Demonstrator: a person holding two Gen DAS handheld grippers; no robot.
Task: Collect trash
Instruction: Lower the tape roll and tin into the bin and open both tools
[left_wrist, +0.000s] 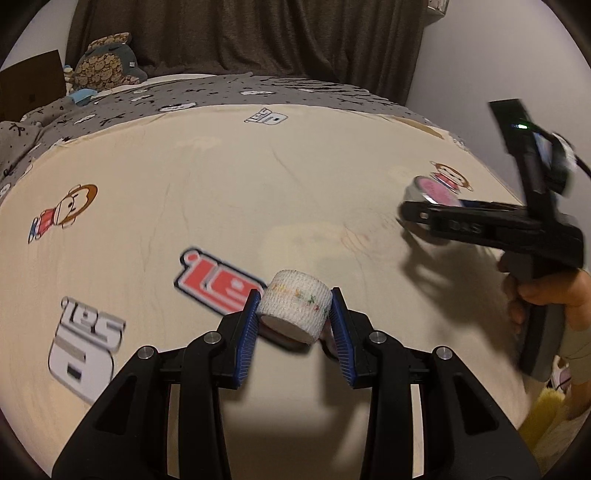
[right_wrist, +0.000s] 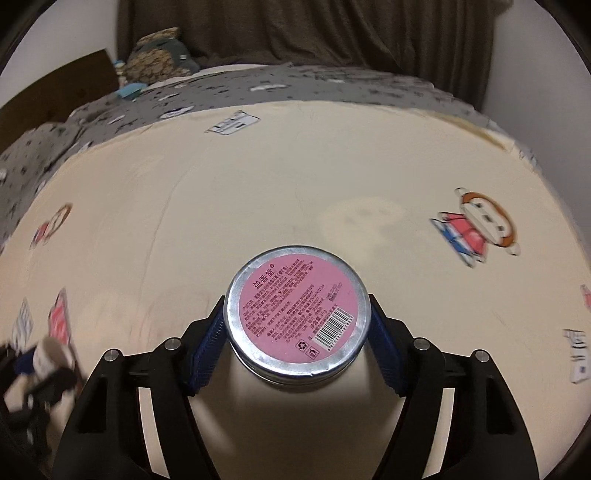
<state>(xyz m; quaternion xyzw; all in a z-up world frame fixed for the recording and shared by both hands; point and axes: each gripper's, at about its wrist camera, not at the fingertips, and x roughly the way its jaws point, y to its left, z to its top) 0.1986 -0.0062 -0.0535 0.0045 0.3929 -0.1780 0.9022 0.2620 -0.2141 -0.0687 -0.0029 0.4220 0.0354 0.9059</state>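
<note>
Blue-padded fingers of the left tool (left_wrist: 294, 314) are closed on a white roll of woven bandage tape with small coloured flecks (left_wrist: 295, 309), gripping its curved sides; the roll is tilted, one flat end facing down toward the camera, above the cream bed sheet printed with cartoon monkeys and logos (left_wrist: 258, 177). The right tool (right_wrist: 297, 328) pinches a round silver tin with a pink printed label and barcode (right_wrist: 297, 317) across its rim, label side up. From the left view, the right tool reaches in from the right edge, roughly level, the person's right hand (left_wrist: 546, 295) wrapped around its black handle below.
</note>
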